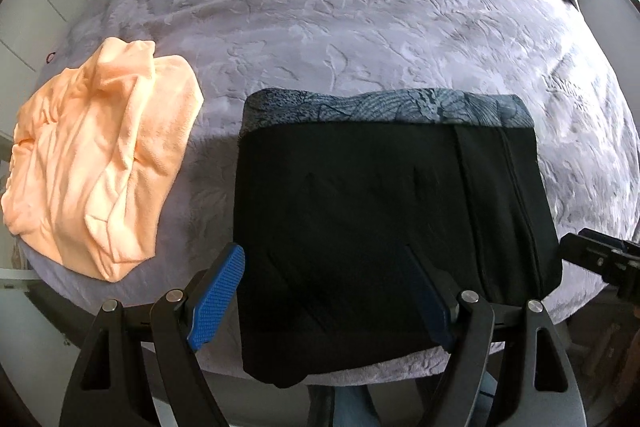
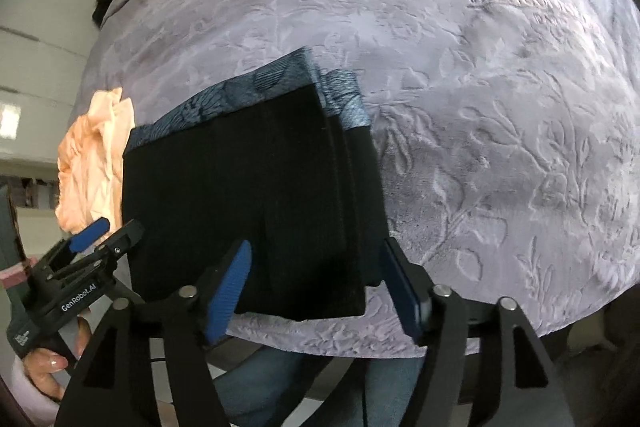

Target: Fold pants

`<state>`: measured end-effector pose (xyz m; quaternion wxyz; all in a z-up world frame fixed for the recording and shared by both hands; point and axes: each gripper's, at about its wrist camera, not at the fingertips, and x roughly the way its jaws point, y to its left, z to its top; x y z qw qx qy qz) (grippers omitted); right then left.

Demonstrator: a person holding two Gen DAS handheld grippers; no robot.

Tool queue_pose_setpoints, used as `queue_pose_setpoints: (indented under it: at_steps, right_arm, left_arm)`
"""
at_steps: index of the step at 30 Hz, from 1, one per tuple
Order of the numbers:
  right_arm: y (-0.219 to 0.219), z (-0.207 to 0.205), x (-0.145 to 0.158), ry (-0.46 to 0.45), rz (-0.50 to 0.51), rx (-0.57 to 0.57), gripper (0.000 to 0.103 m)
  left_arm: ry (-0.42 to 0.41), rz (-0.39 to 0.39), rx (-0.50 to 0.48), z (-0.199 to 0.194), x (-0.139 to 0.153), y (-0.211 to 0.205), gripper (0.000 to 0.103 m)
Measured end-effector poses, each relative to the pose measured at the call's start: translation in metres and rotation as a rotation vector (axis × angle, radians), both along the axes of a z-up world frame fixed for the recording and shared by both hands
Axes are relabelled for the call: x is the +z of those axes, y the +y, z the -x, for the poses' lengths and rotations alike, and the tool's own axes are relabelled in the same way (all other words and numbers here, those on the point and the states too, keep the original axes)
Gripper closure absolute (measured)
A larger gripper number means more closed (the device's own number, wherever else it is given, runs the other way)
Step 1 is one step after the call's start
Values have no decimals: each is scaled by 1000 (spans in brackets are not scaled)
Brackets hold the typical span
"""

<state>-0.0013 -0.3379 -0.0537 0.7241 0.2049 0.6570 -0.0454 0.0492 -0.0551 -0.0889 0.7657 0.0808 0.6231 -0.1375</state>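
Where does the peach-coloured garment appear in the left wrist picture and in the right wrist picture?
Left wrist view: the peach garment lies crumpled at the left, on the grey bedspread, left of the folded black pants and apart from them.
Right wrist view: it shows at the left edge, partly hidden behind the pants.
Shared landmark: the pants' blue patterned band.

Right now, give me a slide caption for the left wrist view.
Open left gripper above folded black pants with blue patterned waistband on a lavender bedspread, peach garment beside.
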Motion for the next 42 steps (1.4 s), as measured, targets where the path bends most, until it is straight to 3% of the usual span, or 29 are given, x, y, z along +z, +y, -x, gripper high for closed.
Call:
queue_pose_setpoints:
  at_steps: [3, 5, 7, 14, 24, 30, 42]
  right_arm:
    - [17, -1, 6, -10, 51, 51, 23]
    - [26, -1, 10, -19, 75, 75, 21]
    - [34, -2, 13, -30, 97, 91, 16]
    - [55, 5, 30, -116, 214, 101, 14]
    - [68, 18, 42, -126, 296, 42, 14]
    - [76, 19, 45, -112, 348, 76, 14]
    - [68, 22, 45, -85, 329, 92, 14]
  left_arm:
    - [-6, 2, -9, 3, 2, 1, 20]
    - [-19, 6, -9, 4, 5, 2, 0]
    - [-41, 11, -12, 6, 9, 3, 0]
    - [-69, 15, -29, 12, 16, 9, 0]
    - [-109, 34, -47, 22, 31, 21, 0]
    - [-121, 39, -29, 26, 36, 25, 0]
    - [-129, -11, 7, 42, 44, 14, 0]
